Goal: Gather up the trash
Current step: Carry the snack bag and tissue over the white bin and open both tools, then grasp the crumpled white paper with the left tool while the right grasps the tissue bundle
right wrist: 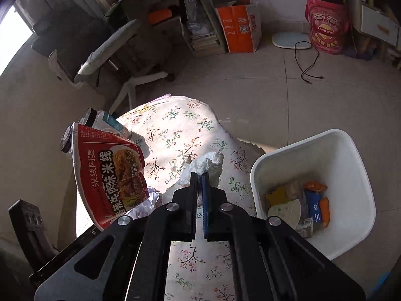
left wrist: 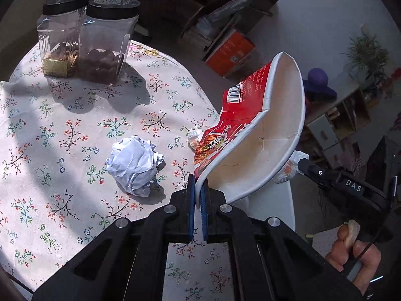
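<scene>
My left gripper [left wrist: 198,183] is shut on the rim of a crushed red-and-white noodle bowl [left wrist: 263,130] and holds it above the table's right edge; the bowl also shows in the right wrist view [right wrist: 110,173]. My right gripper [right wrist: 199,175] is shut on a white crumpled tissue wad [right wrist: 208,165], held above the table edge. A large crumpled paper ball [left wrist: 135,165] and a small white wad [left wrist: 195,135] lie on the floral tablecloth [left wrist: 62,150]. A white trash bin [right wrist: 351,155] with several wrappers inside stands on the floor to the right of the table.
Two clear jars [left wrist: 87,37] with black lids stand at the table's far left. An office chair [right wrist: 100,50], an orange box [right wrist: 238,27], a red bucket [right wrist: 325,25] and a loose cable [right wrist: 308,62] sit on the tiled floor beyond.
</scene>
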Tool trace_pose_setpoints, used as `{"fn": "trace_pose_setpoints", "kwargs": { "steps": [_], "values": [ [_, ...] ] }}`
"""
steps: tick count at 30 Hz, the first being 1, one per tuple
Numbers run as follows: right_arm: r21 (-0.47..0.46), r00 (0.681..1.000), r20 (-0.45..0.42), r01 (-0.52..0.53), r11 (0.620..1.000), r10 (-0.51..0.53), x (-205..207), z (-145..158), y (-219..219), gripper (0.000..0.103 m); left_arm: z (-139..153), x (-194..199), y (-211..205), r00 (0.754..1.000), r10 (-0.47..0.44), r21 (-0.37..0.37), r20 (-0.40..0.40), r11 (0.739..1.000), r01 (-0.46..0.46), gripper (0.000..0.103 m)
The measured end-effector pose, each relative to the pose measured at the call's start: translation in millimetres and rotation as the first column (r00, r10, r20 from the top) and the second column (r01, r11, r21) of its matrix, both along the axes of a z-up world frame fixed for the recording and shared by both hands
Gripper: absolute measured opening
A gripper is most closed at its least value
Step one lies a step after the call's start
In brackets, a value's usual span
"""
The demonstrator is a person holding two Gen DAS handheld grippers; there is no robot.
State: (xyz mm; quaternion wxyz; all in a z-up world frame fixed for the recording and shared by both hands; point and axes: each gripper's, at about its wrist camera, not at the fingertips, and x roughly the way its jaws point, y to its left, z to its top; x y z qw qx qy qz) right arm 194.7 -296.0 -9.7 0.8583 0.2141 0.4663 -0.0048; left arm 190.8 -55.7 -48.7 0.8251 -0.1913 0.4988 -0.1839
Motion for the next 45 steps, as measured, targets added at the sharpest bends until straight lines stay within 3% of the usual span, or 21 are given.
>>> {"fn": "trace_pose_setpoints", "kwargs": {
  "steps": [2,6,10,22,24,25,26,28,35,45],
  "values": [
    [-0.021,0.999,0.011,0.033,0.999,-0.033,-5.8,5.1,-12.8,0.003,-3.8,-3.2,-19.1,0.999,-0.039,-0.005,-0.006,0.999,0.039,0.004],
    [-0.154,0.994,0.044,0.101,0.983,-0.095,-18.6,17.8,-32.3,0.003,-15.3,-7.9,-57.2,0.994,-0.106,0.005,-0.023,0.994,0.106,0.004],
    [-0.208,0.990,0.049,0.143,0.968,-0.136,-31.4,20.6,-53.7,0.003,-28.2,-13.0,-91.7,0.986,-0.154,-0.019,-0.062,0.988,0.153,0.004],
    [-0.256,0.969,0.038,0.247,0.934,-0.246,-63.2,20.6,-111.5,0.003,-62.6,-23.9,-188.5,0.948,-0.289,-0.070,-0.133,0.957,0.282,0.005],
    [-0.284,0.960,0.013,0.271,0.919,-0.279,-62.3,13.3,-118.3,0.004,-71.7,-22.5,-197.4,0.941,-0.299,-0.079,-0.155,0.954,0.290,0.015],
    [-0.308,0.954,-0.014,0.279,0.909,-0.298,-60.7,7.7,-121.5,0.008,-76.1,-22.3,-198.5,0.940,-0.296,-0.081,-0.171,0.955,0.286,0.036],
    [-0.332,0.950,-0.049,0.275,0.902,-0.307,-58.5,1.3,-123.4,0.014,-76.8,-22.8,-196.5,0.945,-0.282,-0.077,-0.167,0.959,0.272,0.050],
    [-0.341,0.946,-0.083,0.270,0.901,-0.315,-56.8,-7.6,-125.5,0.026,-72.6,-22.7,-191.6,0.952,-0.273,-0.064,-0.140,0.962,0.267,0.050],
    [-0.326,0.954,-0.053,0.263,0.908,-0.295,-55.6,0.3,-116.0,0.034,-52.8,-12.9,-151.0,0.971,-0.208,-0.056,-0.115,0.978,0.202,0.050],
    [-0.306,0.960,-0.035,0.254,0.917,-0.278,-49.3,6.4,-103.0,0.038,-35.8,-8.0,-104.4,0.988,-0.125,-0.035,-0.091,0.992,0.122,0.050]
  ]
}}
